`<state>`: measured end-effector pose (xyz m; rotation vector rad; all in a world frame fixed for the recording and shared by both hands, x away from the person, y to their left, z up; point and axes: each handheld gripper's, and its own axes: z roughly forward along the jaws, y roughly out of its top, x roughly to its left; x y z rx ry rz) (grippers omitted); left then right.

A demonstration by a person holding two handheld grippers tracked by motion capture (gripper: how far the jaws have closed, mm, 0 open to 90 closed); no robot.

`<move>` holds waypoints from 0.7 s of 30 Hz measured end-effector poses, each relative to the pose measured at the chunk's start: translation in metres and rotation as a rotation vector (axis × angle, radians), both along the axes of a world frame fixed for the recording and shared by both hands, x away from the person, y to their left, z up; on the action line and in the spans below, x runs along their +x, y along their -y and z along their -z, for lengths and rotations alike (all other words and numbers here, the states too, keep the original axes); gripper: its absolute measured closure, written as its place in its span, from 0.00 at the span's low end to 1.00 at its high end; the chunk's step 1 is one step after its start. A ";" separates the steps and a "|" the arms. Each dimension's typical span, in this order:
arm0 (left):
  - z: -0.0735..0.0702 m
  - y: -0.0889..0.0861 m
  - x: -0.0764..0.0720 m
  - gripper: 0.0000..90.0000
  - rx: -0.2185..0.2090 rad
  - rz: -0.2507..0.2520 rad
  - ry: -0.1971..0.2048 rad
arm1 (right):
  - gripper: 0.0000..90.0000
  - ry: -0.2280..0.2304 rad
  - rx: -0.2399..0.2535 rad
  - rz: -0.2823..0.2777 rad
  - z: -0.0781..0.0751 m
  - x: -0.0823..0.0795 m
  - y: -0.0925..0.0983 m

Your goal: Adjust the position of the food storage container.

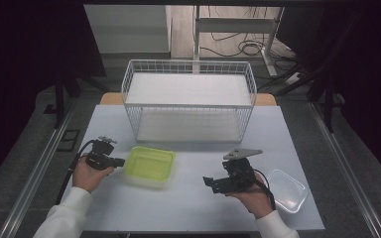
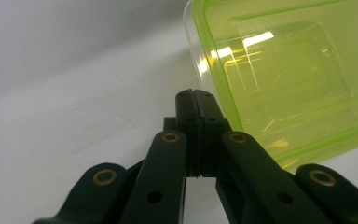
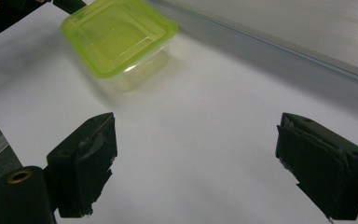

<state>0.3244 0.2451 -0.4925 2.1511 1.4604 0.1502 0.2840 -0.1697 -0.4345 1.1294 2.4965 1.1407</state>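
A yellow-green plastic box (image 1: pixel 149 165) with a clear base sits on the white table (image 1: pixel 188 208), left of centre. My left gripper (image 1: pixel 120 162) is shut, with nothing between its jaws. Its tip (image 2: pixel 196 99) lies right beside the box's (image 2: pixel 284 79) left edge. Whether it touches the box I cannot tell. My right gripper (image 1: pixel 209 182) is held open right of centre and points left across the bare tabletop. In the right gripper view the jaws (image 3: pixel 214 168) stand wide apart, with the box (image 3: pixel 119 39) farther off at the upper left.
A white wire basket (image 1: pixel 188 96) with a white board inside stands at the back middle of the table. A clear plastic tray (image 1: pixel 286 191) lies at the right, just beside my right hand. Cables trail on the floor beyond the table.
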 end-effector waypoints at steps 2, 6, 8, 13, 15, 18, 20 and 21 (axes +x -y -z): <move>0.000 0.003 0.000 1.00 -0.013 0.006 -0.003 | 0.14 0.000 -0.001 0.000 0.000 0.000 0.000; 0.000 0.007 -0.002 1.00 -0.026 0.014 -0.003 | 0.14 -0.003 -0.002 0.007 0.000 0.000 0.002; 0.000 0.008 -0.002 1.00 -0.032 0.014 -0.004 | 0.14 -0.002 -0.002 0.007 0.000 0.000 0.002; 0.001 0.019 -0.003 1.00 -0.066 0.026 -0.007 | 0.14 -0.001 0.007 -0.009 -0.002 -0.001 0.000; 0.002 0.026 -0.003 1.00 -0.076 0.025 -0.003 | 0.14 0.000 0.005 -0.010 -0.002 -0.001 -0.001; 0.003 0.035 -0.003 1.00 -0.085 0.044 -0.007 | 0.14 -0.002 0.001 -0.010 -0.001 -0.001 -0.001; 0.003 0.043 -0.003 1.00 -0.090 0.053 -0.008 | 0.14 -0.003 0.001 -0.006 -0.001 -0.001 -0.001; 0.004 0.047 -0.003 1.00 -0.092 0.061 -0.009 | 0.14 -0.003 -0.002 -0.007 -0.001 0.000 0.000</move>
